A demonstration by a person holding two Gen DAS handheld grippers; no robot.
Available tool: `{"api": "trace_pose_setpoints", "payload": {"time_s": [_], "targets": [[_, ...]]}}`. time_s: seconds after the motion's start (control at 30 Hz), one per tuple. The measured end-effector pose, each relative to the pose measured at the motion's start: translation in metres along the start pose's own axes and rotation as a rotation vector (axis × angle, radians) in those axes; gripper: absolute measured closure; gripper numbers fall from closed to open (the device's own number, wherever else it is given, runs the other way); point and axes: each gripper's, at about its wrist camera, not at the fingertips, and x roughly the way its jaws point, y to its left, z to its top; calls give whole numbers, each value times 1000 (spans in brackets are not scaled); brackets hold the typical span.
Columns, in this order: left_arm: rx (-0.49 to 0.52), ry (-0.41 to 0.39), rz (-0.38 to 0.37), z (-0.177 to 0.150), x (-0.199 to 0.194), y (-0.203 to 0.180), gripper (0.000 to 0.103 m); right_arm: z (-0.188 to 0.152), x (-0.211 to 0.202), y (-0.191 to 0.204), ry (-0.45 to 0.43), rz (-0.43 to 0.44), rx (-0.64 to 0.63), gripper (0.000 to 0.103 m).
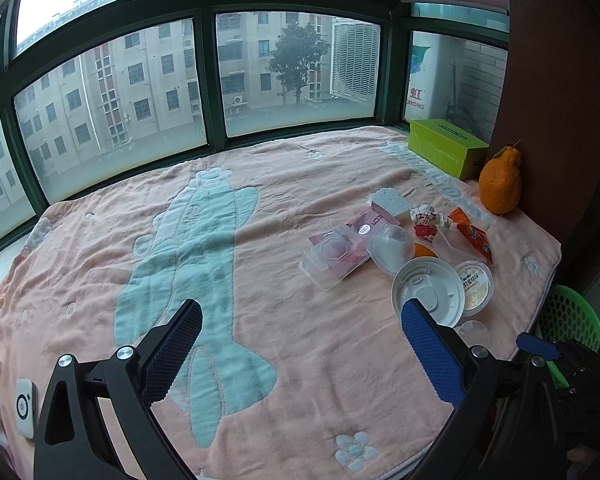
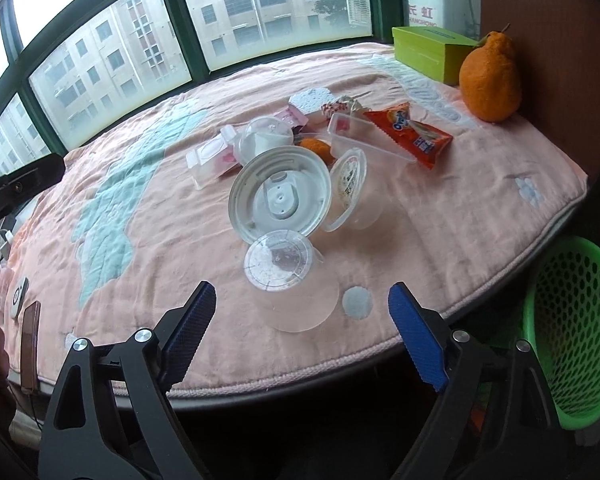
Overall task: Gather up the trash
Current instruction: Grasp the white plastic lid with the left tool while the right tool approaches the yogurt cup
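Observation:
A heap of trash lies on the pink blanket (image 2: 440, 216): a white round lid (image 2: 280, 196), a pudding cup (image 2: 348, 184), an orange snack wrapper (image 2: 412, 132), a clear tray (image 2: 212, 160) and a domed lid (image 2: 266, 136). Nearest to me, a clear plastic cup (image 2: 278, 260) lies on its side. My right gripper (image 2: 302, 292) is open, its blue pads on either side of that cup's base without touching it. My left gripper (image 1: 300, 312) is open over bare blanket, its right finger (image 1: 428, 344) just short of the white lid (image 1: 428, 292). A green mesh basket (image 2: 572, 320) stands below the table's right edge.
At the back right stand a green box (image 2: 428, 50) and a large orange fruit (image 2: 490, 76) against a brown wall. Windows line the far side. A phone (image 2: 30, 344) and a small white device (image 2: 18, 296) lie at the blanket's left edge.

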Motion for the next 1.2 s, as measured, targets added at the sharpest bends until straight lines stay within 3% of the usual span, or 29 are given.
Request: {"api": "trace_pose_setpoints", "payload": {"time_s": [0.2, 0.33, 0.7, 0.83, 0.9, 1.03, 1.1, 1.2], "targets": [[-7, 22, -4, -1, 8, 5, 6, 3, 24, 4, 31, 17, -25, 32], [2, 36, -16, -2, 13, 3, 6, 2, 28, 5, 38, 11, -41, 48], [95, 87, -137, -4, 37, -33, 6, -2, -13, -16, -29, 4, -3, 50], [162, 103, -193, -7, 51, -57, 6, -4, -33, -35, -58, -10, 42, 61], [192, 115, -222, -10, 59, -69, 6, -5, -37, -46, -63, -12, 65, 61], [218, 118, -229, -13, 70, -86, 6, -14, -13, -56, -17, 1, 91, 62], [207, 125, -233, -14, 72, -87, 6, -22, 2, -57, 24, 28, 116, 68], [203, 115, -231, -14, 71, -85, 6, -29, 6, -57, 24, 54, 135, 69]]}}
